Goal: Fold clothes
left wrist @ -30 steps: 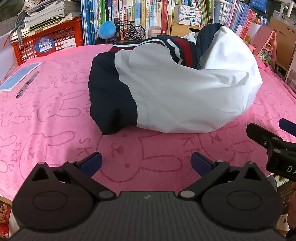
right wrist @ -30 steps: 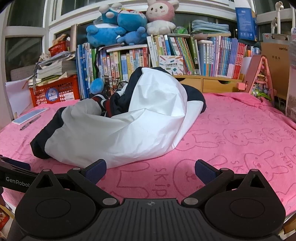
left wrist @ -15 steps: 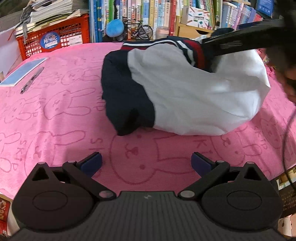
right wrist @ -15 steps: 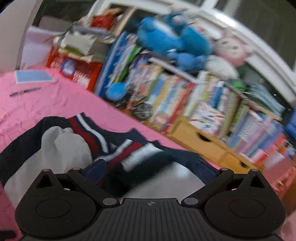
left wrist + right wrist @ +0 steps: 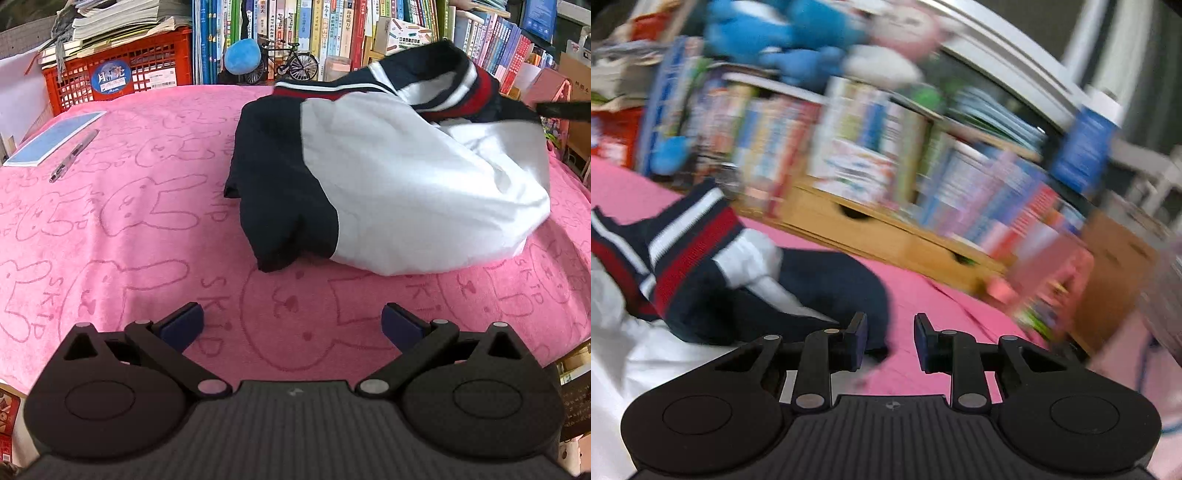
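A crumpled white and navy jacket (image 5: 406, 192) with a red and white striped band (image 5: 476, 88) lies on the pink bunny towel (image 5: 129, 221). My left gripper (image 5: 291, 325) hovers open over bare towel, just short of the jacket's near edge. In the blurred right wrist view, my right gripper (image 5: 890, 343) sits tilted at the jacket's far side. Its jaws are closing, with a narrow gap left between the pads. Pink towel shows through that gap, and the navy fabric (image 5: 831, 280) ends beside the left pad. The striped band (image 5: 690, 251) lies to its left.
A blue notebook (image 5: 55, 138) and a pen (image 5: 74, 155) lie at the towel's far left. A red crate (image 5: 118, 74), rows of books, a toy bicycle (image 5: 291, 66) and a blue plush ball (image 5: 242, 55) line the back. A wooden drawer box (image 5: 886, 236) stands behind.
My right gripper swung from the near side up over the jacket to its far right side, rolled, and its jaws narrowed from wide. The jacket's striped top shifted right. The left gripper stayed.
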{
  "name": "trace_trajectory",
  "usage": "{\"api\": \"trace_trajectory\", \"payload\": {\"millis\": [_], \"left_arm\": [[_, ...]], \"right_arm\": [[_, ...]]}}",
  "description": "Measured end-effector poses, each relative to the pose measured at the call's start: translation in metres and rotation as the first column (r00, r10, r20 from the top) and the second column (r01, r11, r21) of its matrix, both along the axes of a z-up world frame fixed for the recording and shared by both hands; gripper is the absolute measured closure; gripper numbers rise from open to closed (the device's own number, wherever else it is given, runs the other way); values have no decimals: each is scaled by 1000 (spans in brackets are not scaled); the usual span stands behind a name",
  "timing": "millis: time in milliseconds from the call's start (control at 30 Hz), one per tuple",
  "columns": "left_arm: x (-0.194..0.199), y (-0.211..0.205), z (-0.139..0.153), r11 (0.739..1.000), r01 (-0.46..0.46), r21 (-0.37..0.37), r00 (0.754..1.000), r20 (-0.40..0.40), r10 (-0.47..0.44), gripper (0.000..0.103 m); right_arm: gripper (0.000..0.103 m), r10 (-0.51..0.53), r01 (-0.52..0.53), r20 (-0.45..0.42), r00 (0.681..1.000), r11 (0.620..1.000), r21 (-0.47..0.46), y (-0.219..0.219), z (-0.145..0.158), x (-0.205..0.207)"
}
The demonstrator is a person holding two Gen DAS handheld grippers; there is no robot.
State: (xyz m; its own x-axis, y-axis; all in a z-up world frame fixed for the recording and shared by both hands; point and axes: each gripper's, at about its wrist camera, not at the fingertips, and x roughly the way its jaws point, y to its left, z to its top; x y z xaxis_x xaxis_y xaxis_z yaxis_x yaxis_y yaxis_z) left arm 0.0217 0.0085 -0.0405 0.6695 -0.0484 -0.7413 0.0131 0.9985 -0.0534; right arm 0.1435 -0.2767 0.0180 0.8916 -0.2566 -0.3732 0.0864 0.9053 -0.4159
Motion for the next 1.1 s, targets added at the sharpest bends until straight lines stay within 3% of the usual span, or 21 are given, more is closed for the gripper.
{"api": "trace_trajectory", "payload": {"millis": [67, 133, 200, 233, 300, 367, 533, 567, 633, 667, 700, 800, 967, 1100], "left_arm": [[1, -2, -1, 1000, 0, 12, 1000, 2, 0, 0], [1, -4, -2, 1000, 3, 25, 1000, 3, -3, 0], [2, -5, -3, 999, 4, 34, 1000, 3, -4, 0], [2, -5, -3, 999, 3, 37, 1000, 2, -3, 0], [1, -6, -2, 999, 2, 37, 1000, -1, -2, 0], [-3, -6, -2, 1000, 5, 30, 1000, -1, -5, 0], [-14, -7, -2, 1000, 14, 27, 1000, 1, -14, 0], [-14, -6, -2, 1000, 16, 25, 1000, 0, -16, 0], [-16, -6, -1, 1000, 20, 20, 1000, 0, -20, 0], [-16, -6, -1, 1000, 22, 17, 1000, 1, -22, 0], [-16, -5, -1, 1000, 24, 14, 1000, 1, -24, 0], [-14, -5, -1, 1000, 19, 9, 1000, 4, -19, 0], [-14, -5, 0, 1000, 11, -3, 1000, 9, -11, 0], [-11, -1, 5, 999, 12, -38, 1000, 12, -11, 0]], "right_arm": [[72, -50, 51, 25, 998, 998, -25, -14, 3, -11], [54, -71, 71, 52, 996, 997, -8, -22, 8, -22], [9, 66, -71, 54, 996, 993, 94, -16, 19, -35], [2, 142, -148, 50, 989, 981, 127, -9, 23, -39], [0, 297, -296, 15, 955, 946, 133, 23, 22, -38], [0, 352, -350, -10, 936, 933, 84, 56, 14, -29], [0, 301, -307, -124, 946, 951, -33, 113, -27, 29], [1, 269, -279, -157, 950, 959, -48, 117, -36, 43], [26, 222, -234, -190, 956, 971, -41, 117, -44, 62], [60, 216, -220, -181, 960, 975, -5, 110, -40, 65], [75, 204, -199, -163, 965, 979, 48, 103, -35, 66], [78, 148, -131, -70, 987, 970, 204, 59, -2, 53], [79, 61, -70, 46, 997, 965, 251, -21, 39, -2], [79, 86, -93, 38, 996, 949, 300, -74, 35, -65]]}}
